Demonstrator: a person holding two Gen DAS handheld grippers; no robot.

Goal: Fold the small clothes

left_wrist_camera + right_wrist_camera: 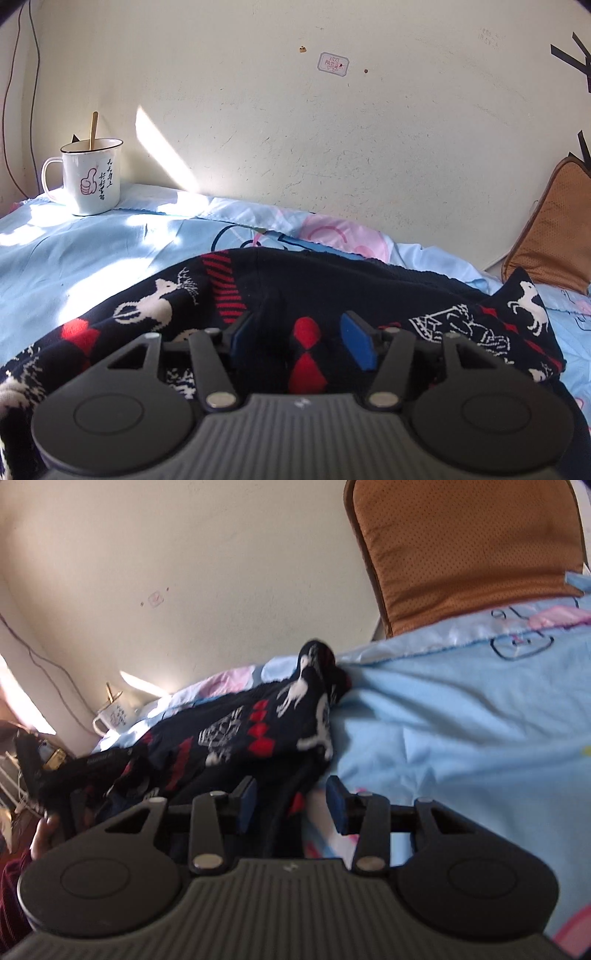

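Observation:
A small dark navy knit garment [280, 291] with red diamonds and white deer lies bunched on the light blue bedsheet [74, 251]. My left gripper [301, 336] is open, its blue pads [356, 341] low over the middle of the garment, fabric between the fingers. In the right wrist view the same garment [240, 727] stretches away to the left. My right gripper [291, 805] is open at the garment's near right edge, a dark hem running between its blue pads [336, 808]. The left gripper's body [74, 775] shows at the garment's left end.
A white enamel mug [90, 177] with a stick in it stands at the bed's back left, next to the cream wall. A brown cushion [469, 550] leans on the wall at the right. Cables hang at the far left.

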